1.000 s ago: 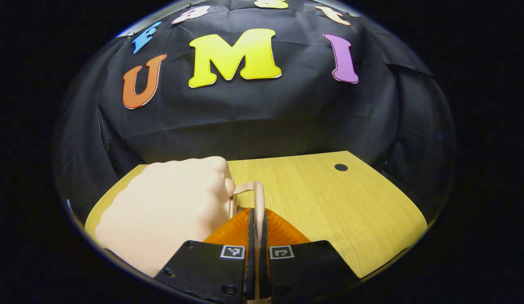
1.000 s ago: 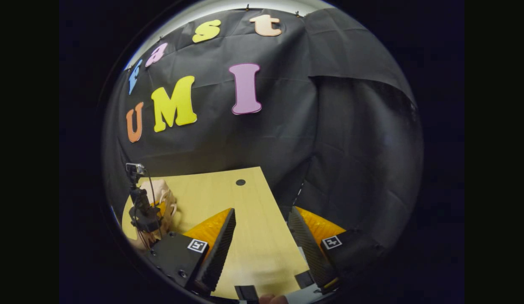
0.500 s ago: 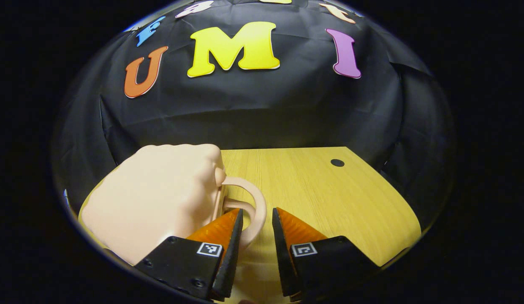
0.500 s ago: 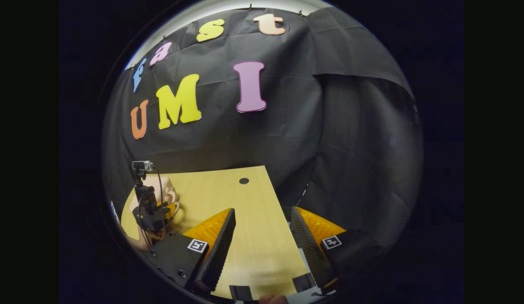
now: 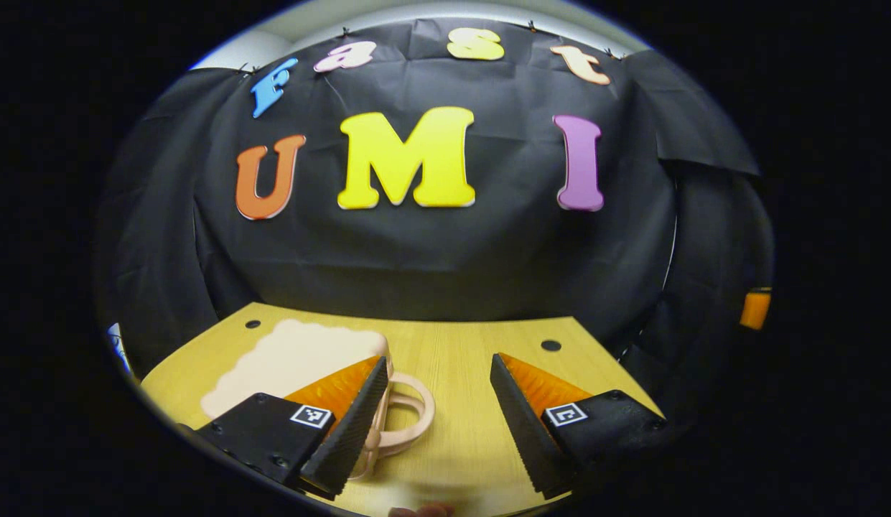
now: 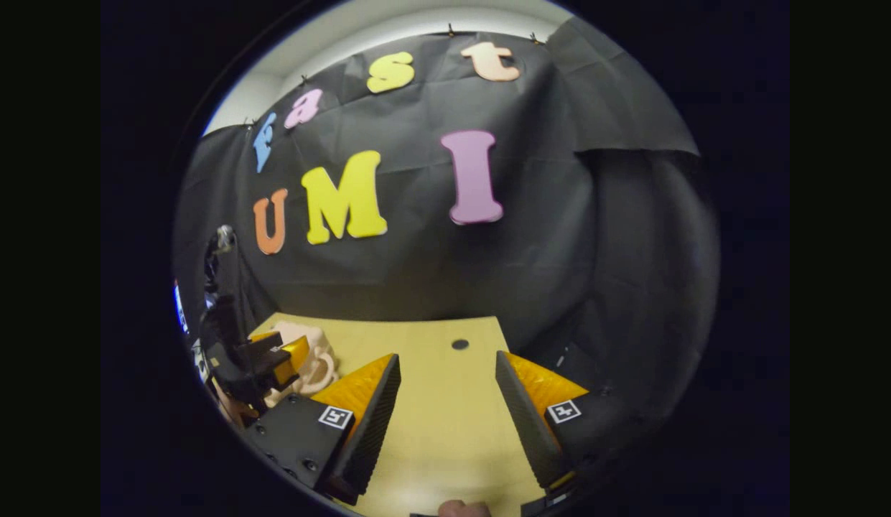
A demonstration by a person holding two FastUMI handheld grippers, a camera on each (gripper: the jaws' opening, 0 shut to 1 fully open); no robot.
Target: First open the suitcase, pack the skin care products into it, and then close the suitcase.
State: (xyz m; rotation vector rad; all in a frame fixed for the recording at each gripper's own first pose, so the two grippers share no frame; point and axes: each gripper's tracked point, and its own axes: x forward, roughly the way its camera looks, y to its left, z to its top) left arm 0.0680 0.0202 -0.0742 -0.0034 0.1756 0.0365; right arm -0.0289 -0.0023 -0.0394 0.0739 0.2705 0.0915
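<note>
Suitcase point(image 5: 301, 359) – a small, pale case – is lying closed on the table point(image 5: 474, 359), its handle point(image 5: 406, 424) looping out toward the left gripper point(image 5: 434, 424); contents cannot be told. Left gripper is now hanging wide open with nothing between its fingers, having let go of the handle it was pinching a second ago and pulled back. Right gripper point(image 6: 445, 420) is hovering open and empty over bare wood – the case point(image 6: 309, 355) sitting well off to its left. No readable writing on the case.

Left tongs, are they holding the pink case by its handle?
No. The left tongs are open and hold nothing; the case handle lies free on the table. Right tongs are open too.
</note>
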